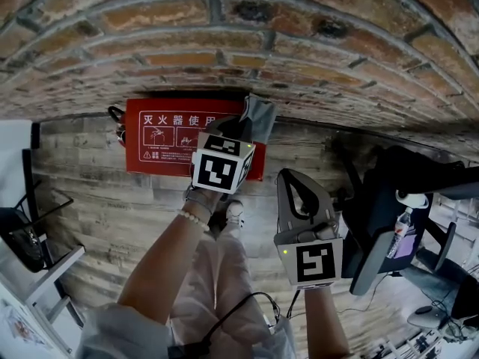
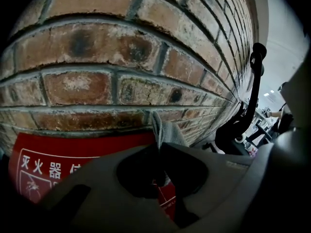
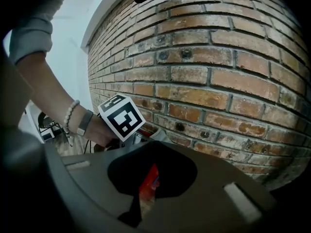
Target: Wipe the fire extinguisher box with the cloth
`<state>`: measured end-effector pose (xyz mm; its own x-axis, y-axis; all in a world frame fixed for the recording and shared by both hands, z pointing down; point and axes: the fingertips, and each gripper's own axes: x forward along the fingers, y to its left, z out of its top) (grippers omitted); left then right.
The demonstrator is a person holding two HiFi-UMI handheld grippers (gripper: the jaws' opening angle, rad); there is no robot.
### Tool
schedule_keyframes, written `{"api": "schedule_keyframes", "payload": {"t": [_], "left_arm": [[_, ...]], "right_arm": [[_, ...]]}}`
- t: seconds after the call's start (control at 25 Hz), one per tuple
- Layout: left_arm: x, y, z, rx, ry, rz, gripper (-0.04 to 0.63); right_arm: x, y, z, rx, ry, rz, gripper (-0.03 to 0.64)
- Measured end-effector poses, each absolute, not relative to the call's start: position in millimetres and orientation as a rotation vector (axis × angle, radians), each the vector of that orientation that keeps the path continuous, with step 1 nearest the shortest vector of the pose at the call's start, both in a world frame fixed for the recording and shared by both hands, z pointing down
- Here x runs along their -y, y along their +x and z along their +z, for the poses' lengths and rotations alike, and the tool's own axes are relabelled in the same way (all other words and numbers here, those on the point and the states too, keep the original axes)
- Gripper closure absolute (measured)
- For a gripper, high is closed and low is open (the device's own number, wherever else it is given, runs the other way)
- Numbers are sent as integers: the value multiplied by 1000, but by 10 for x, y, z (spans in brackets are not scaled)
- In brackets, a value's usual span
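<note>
Left gripper (image 1: pixel 239 126) (image 2: pixel 158 150): jaws clamped on the grey cloth (image 1: pixel 259 115) (image 2: pixel 168 131), pinching one fold. The rest of the cloth stands up past the fingertips.

The cloth sits at the far right corner of the fire extinguisher box (image 1: pixel 161 137) (image 2: pixel 58 159), right where the box meets the brick wall (image 1: pixel 247 43) (image 2: pixel 97 47) (image 3: pixel 218 67). Cannot tell whether the cloth presses on the box lid or only hangs over it.

Right gripper (image 1: pixel 296 179) (image 3: pixel 148 178): jaws closed to a thin slit with nothing held. A strip of the red box shows through the slit in the right gripper view. This gripper is off the box, to its right and on the person's side of it, not touching it.

The box is red with white print on the lid. It lies flat on the wooden floor (image 1: pixel 97 208), its far edge against the wall base.

The left marker cube (image 1: pixel 221 167) (image 3: pixel 120 116) hangs over the near right part of the box. The left hand behind it is only partly visible, with a bead bracelet (image 1: pixel 193 217) (image 3: pixel 71 114) on the wrist.

The person's shoe (image 1: pixel 234 214) is on the floor just off the near edge of the box.

A black office chair (image 1: pixel 389 200) stands well to the right of the box, beyond the right gripper.
</note>
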<state>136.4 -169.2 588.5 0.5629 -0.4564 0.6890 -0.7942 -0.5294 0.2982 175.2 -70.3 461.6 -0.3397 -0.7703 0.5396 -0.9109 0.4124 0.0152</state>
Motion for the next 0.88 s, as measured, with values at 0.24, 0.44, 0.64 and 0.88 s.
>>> {"api": "schedule_keyframes", "payload": {"t": [0.24, 0.44, 0.64, 0.88], "left_arm": [[1709, 1229, 5889, 1017, 2189, 737, 586], [1717, 1095, 5888, 1033, 2178, 735, 586], [1744, 953, 5880, 1052, 2168, 727, 586], [1780, 745, 5878, 1075, 2159, 723, 586]], "right_arm": [[712, 1671, 4616, 2210, 1411, 389, 609], [703, 1588, 4626, 2212, 1395, 387, 609], [711, 1465, 4634, 2219, 1368, 382, 609], [761, 1285, 4626, 2231, 1344, 370, 609]]}}
